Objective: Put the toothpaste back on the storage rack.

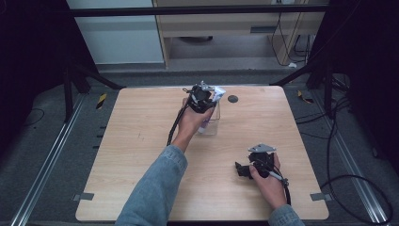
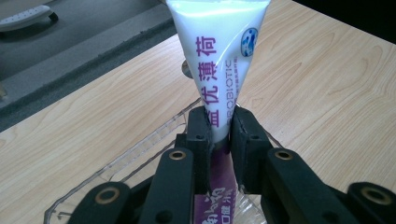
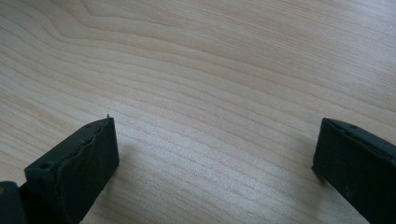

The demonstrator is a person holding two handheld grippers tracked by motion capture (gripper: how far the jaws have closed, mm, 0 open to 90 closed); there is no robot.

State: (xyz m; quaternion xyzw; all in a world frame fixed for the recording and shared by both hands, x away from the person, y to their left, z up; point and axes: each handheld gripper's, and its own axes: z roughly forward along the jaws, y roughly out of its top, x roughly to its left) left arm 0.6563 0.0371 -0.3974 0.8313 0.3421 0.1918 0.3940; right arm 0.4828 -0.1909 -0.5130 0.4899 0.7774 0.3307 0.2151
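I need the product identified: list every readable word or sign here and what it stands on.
"益优薄荷", purple, running down the white tube held by the left hand-held gripper.
"PROBIOTIC", beside it on the tube.
The round blue logo on the tube and the white print on its purple lower part: not legible.

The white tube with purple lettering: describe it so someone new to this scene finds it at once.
Look at the far middle of the wooden table, where a clear plastic container stands. Above it, the left hand-held gripper pinches the tube, the only white, purple-printed thing there.
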